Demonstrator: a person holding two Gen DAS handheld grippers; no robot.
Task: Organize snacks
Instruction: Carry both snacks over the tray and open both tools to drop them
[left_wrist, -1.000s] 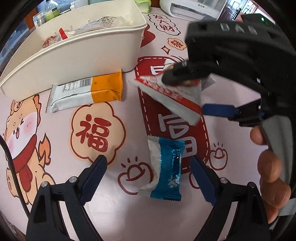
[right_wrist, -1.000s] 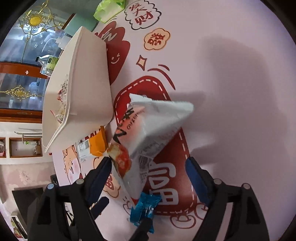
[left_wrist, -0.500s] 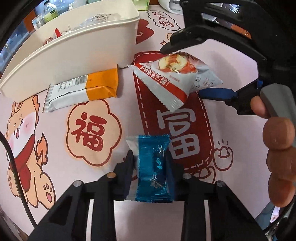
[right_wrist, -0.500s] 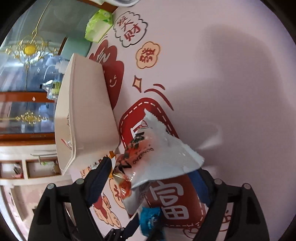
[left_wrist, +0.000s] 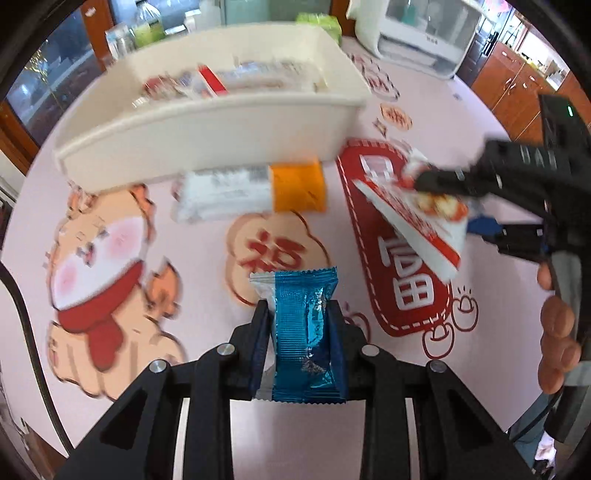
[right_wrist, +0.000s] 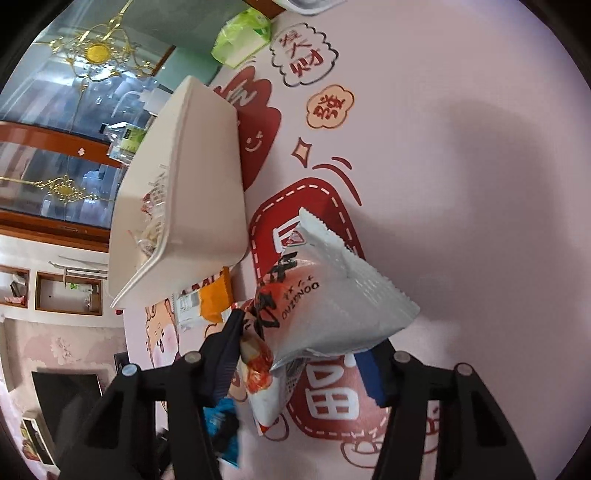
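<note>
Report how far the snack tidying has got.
Done: several packets already lie in the white bin. In hand: the left claw is shut on the blue snack; the right claw, jaws just closing, pinches the white-and-red bag. Left: the orange-and-white packet beside the bin.

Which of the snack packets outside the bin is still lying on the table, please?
The orange-and-white packet beside the bin; the blue one and the red-and-white one are each in a gripper.

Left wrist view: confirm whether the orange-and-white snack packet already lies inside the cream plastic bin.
No, the orange-and-white snack packet lies on the tablecloth against the cream plastic bin.
</note>
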